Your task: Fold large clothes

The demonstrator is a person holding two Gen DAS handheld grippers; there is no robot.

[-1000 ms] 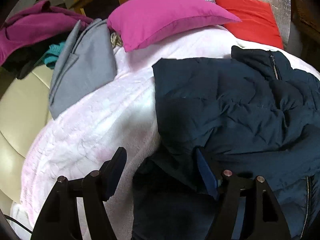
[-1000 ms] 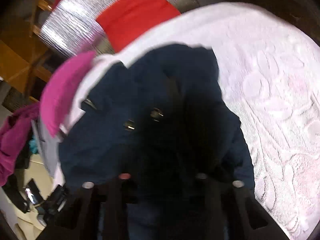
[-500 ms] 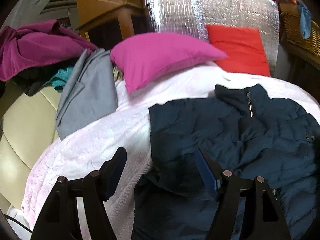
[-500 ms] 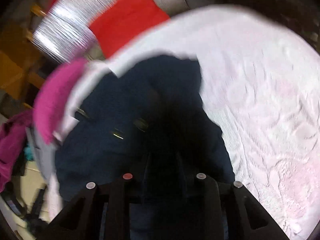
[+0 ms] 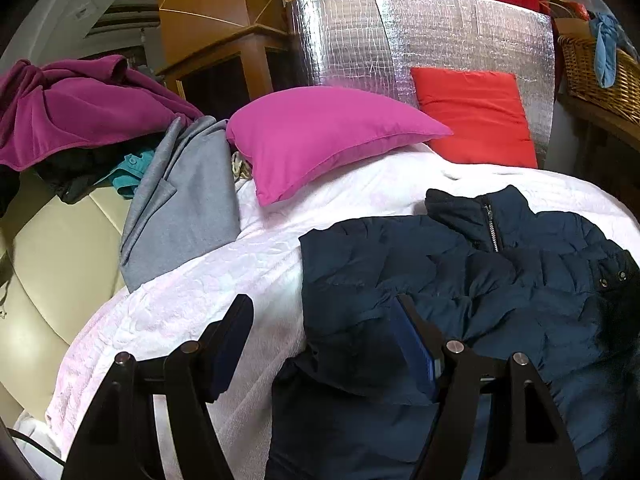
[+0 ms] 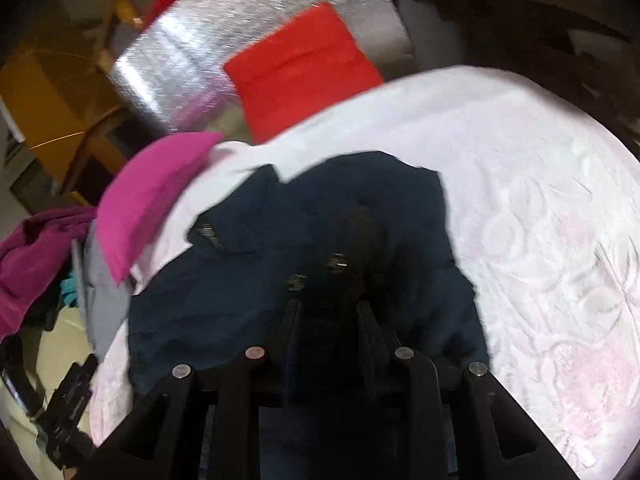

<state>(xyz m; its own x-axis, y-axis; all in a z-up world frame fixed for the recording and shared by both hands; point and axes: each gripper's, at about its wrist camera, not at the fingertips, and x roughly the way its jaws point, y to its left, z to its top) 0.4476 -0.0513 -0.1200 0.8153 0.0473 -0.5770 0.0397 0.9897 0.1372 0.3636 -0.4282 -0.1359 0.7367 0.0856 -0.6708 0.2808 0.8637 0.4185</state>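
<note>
A navy quilted jacket (image 5: 480, 288) lies on the white bedspread (image 5: 200, 300), collar and zip toward the pillows. My left gripper (image 5: 322, 304) is open above the jacket's left edge: its right finger hangs over the fabric, its left over the bedspread, and nothing is held. In the blurred right wrist view my right gripper (image 6: 330, 308) hovers over the jacket (image 6: 224, 304) near its snap buttons. Its jaws are opening with a narrow gap, and the dark cloth lies below them, not gripped as far as I can see.
A pink pillow (image 5: 320, 136) and a red pillow (image 5: 472, 116) lean at the head of the bed against a silver foil panel (image 5: 400, 40). A grey garment (image 5: 188, 200) and a purple one (image 5: 72, 112) pile up at the left. A wicker basket (image 5: 592, 72) stands at the right.
Both grippers have risen away from the jacket, which now looks smaller and lower in both views. The right gripper's fingers have spread slightly. The left gripper stays open.
</note>
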